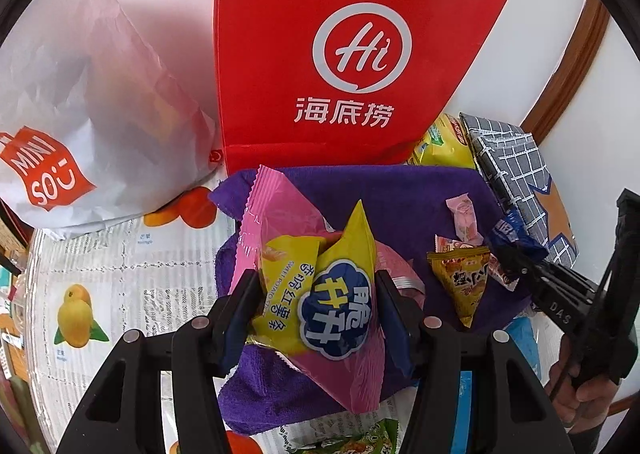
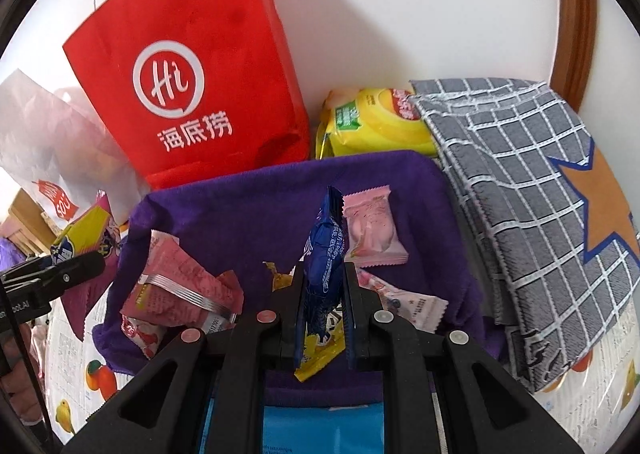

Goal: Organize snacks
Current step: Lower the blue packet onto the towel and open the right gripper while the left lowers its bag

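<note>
My left gripper [image 1: 316, 286] is shut on a pink and yellow sweet potato snack bag [image 1: 320, 294] and holds it above the purple towel [image 1: 380, 190]. My right gripper [image 2: 322, 290] is shut on a small blue snack packet [image 2: 325, 254], held upright over the same towel [image 2: 248, 206]. The right gripper with the blue packet also shows in the left wrist view [image 1: 516, 250]. Loose on the towel lie a pale pink candy packet [image 2: 372, 230], a pink-red snack bag [image 2: 184, 286], a white-pink packet [image 2: 404, 302] and an orange triangular packet [image 1: 464, 278].
A red paper bag [image 1: 340, 54] and a white Miniso bag [image 1: 72, 126] stand behind the towel against the wall. A yellow chip bag [image 2: 372, 122] and a grey checked fabric bag [image 2: 520, 194] lie at the right. A fruit-print cloth [image 1: 100, 294] covers the table.
</note>
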Demonstrator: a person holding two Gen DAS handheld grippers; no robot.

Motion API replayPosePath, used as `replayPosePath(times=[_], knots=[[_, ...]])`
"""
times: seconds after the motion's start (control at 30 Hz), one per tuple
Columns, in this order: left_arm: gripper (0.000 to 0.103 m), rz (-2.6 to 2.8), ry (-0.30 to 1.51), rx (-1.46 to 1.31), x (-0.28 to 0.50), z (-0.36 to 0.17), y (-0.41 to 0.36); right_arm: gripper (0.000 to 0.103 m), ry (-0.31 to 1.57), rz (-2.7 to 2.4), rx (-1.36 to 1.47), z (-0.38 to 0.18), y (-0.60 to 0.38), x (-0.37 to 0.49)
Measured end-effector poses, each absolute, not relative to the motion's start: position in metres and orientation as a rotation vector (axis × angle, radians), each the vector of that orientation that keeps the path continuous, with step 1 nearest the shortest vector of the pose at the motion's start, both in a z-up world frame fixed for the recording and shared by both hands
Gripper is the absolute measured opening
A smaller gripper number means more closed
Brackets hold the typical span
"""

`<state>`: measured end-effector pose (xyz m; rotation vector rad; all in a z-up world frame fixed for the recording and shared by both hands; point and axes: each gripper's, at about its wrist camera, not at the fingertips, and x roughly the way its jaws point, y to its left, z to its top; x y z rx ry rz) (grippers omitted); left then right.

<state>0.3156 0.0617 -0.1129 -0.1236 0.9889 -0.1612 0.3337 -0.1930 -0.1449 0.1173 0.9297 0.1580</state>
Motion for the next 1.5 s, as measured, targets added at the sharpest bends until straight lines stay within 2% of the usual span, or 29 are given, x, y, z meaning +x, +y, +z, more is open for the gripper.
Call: replayPosePath(times=[0.87, 1.23, 1.37, 1.5], knots=[[0.055, -0.161, 1.064, -0.136, 0.323, -0.131, 0.060, 0.017, 0.984, 0.119, 0.053, -0.164, -0.190, 0.343], [0.056, -0.177, 1.079, -0.094, 0.325, -0.133, 0.050, 0.046, 0.934, 0.101, 0.039, -0.148, -0.194, 0.332], [0.057, -0.183, 1.085, -0.081, 0.325, -0.135, 0.046, 0.051, 0.905, 0.099, 0.043, -0.139, -0.197, 0.325], [0.057, -0.180, 1.100, -0.065, 0.327, -0.138, 0.044, 0.052, 0.900, 0.088, 0.050, -0.135, -0.201, 0.320]])
